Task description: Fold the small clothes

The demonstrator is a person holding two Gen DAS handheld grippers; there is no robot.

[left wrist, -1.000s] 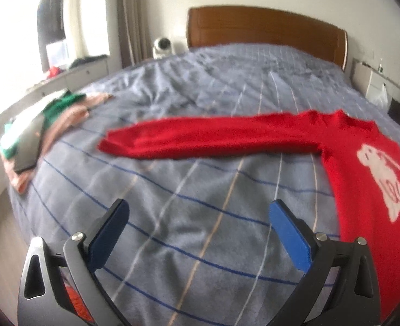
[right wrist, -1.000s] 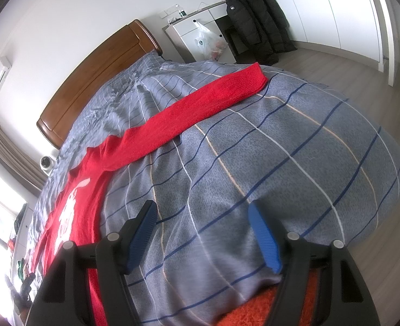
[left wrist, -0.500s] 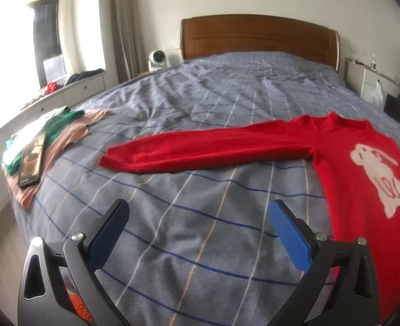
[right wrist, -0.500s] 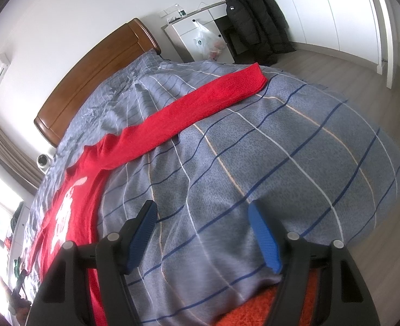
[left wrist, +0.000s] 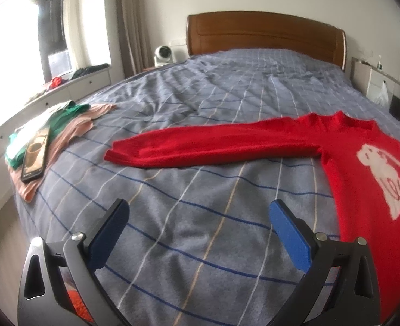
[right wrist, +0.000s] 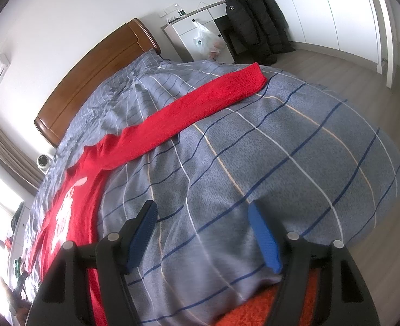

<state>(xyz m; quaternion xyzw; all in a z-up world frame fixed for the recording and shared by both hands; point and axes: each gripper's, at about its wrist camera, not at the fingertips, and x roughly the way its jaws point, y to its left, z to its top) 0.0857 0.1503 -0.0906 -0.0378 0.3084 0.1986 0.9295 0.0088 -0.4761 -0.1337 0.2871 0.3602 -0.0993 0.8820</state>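
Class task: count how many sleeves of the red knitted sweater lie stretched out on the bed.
2: one long sleeve reaches toward the folded clothes pile; the other sleeve reaches toward the white cabinet.

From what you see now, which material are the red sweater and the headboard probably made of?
The red sweater looks like knitted wool or acrylic: matte, fuzzy, with ribbing at the cuff. The headboard seems to be varnished brown wood or veneer: smooth, with a slight shine.

A red knitted sweater (left wrist: 363,163) with a white animal motif lies flat and unfolded on the bed (left wrist: 200,231), front up. Each sleeve stretches straight out, lying ahead of each tool (left wrist: 200,231), untouched.
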